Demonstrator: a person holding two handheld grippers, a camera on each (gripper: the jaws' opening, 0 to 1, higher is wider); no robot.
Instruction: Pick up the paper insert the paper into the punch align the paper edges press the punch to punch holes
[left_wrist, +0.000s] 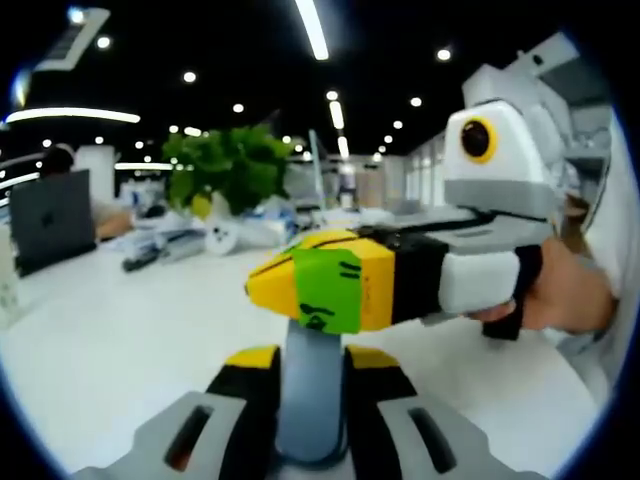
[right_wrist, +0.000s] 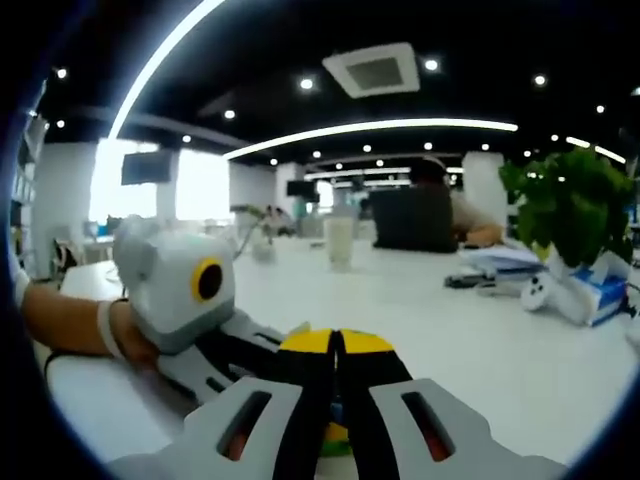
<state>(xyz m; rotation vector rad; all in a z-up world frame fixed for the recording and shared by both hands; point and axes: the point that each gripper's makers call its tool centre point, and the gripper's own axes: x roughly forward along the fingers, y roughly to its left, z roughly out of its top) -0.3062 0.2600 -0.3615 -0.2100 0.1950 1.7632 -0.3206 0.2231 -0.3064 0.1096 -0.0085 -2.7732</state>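
The left gripper (left_wrist: 312, 385) and right gripper (left_wrist: 320, 285) are crossing tip to tip above the white table (left_wrist: 120, 340), both jaws sitting clenched on nothing; neither paper nor punch is lying anywhere in sight

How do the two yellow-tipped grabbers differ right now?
The left gripper has its jaws apart, with a grey piece between them; the right gripper has its jaws shut together. In the left gripper view, the right gripper lies crosswise over the left gripper's jaws. Both have yellow tips on black and grey bodies.
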